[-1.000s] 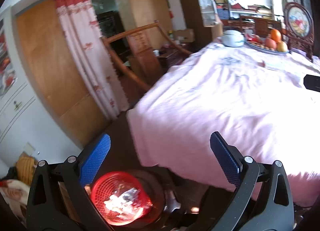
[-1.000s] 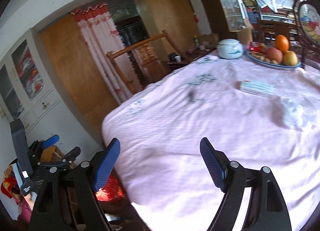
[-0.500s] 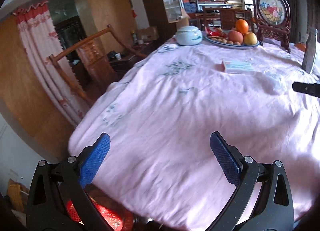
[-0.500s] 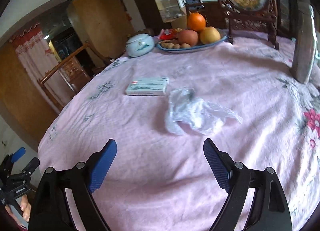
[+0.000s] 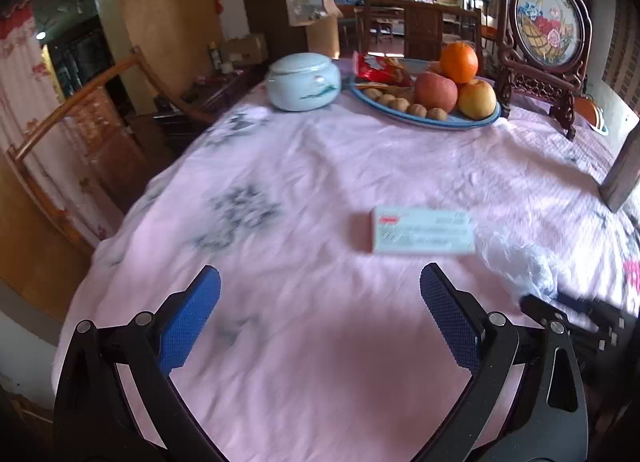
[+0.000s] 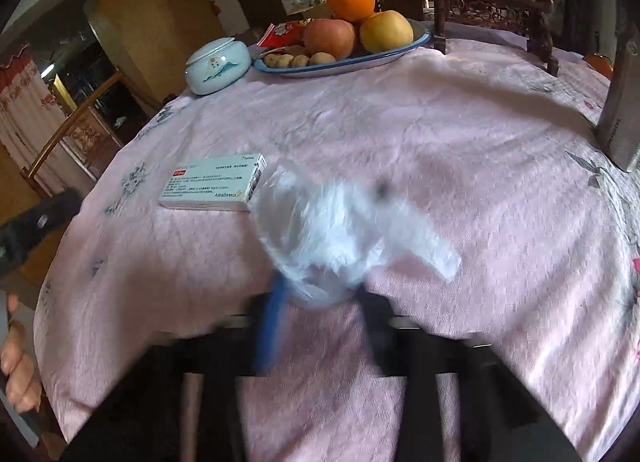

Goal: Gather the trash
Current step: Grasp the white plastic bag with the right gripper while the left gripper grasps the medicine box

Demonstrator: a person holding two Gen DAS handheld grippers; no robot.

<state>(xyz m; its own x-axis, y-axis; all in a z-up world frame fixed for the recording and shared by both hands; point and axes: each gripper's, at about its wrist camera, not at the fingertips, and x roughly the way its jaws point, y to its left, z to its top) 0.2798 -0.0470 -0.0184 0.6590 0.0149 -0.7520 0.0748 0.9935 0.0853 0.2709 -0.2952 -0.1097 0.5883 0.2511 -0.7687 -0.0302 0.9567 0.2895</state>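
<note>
Right wrist view: the right gripper [image 6: 320,298] has just been snapped closed, and its blurred jaws look clamped on the near edge of the crumpled plastic bag [image 6: 340,229], pretty sure. The bag is lying on the pink tablecloth [image 6: 460,133], touching the right end of the medicine box [image 6: 214,183]. It's thin, see-through and wrinkly, with a loose tail trailing away from the box. Only a pinch of film seems to be caught, so it could be pulled free on the lift, or the box could get dragged along. The left gripper [image 5: 320,314] is held wide open with nothing in it, just short of the box.
</note>
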